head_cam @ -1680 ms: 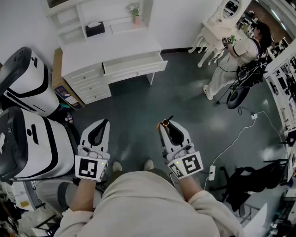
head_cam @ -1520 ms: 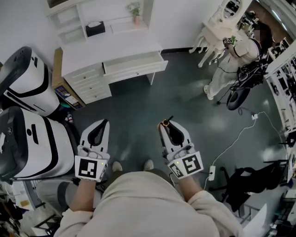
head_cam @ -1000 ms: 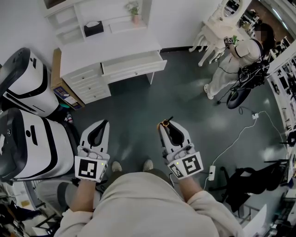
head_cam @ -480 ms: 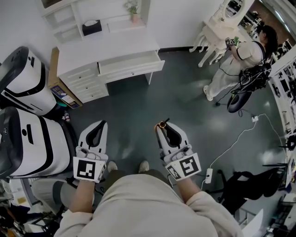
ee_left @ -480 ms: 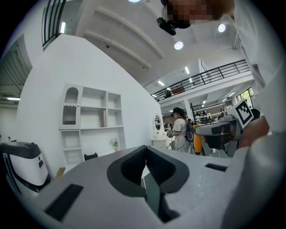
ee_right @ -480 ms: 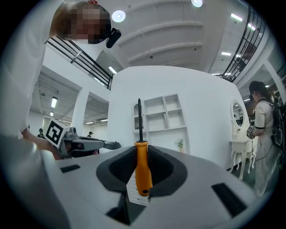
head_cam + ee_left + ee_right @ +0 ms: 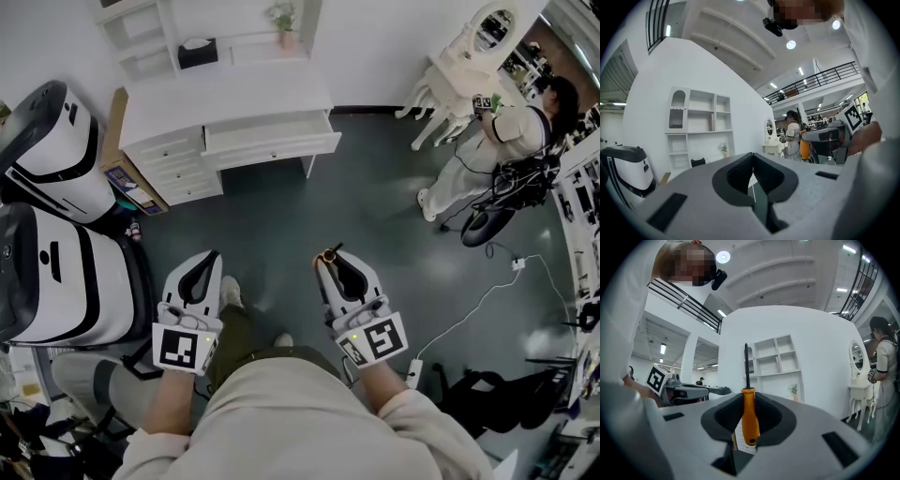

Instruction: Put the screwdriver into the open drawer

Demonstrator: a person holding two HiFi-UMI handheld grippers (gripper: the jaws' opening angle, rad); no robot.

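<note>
Head view: open drawer (image 7: 272,141) well ahead, screwdriver (image 7: 750,418) not yet delivered.
Shows the left hand-held gripper (image 7: 204,261) clenched on nothing and the right hand-held gripper (image 7: 327,262) pinching the orange handle, shaft upright. Looks light, rigid, smooth-handled: best held mid-handle, firmly, against pivoting.

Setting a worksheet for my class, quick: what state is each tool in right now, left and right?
Left tool: closed, nothing between its jaws.
Right tool: closed on the orange-handled screwdriver.
</note>
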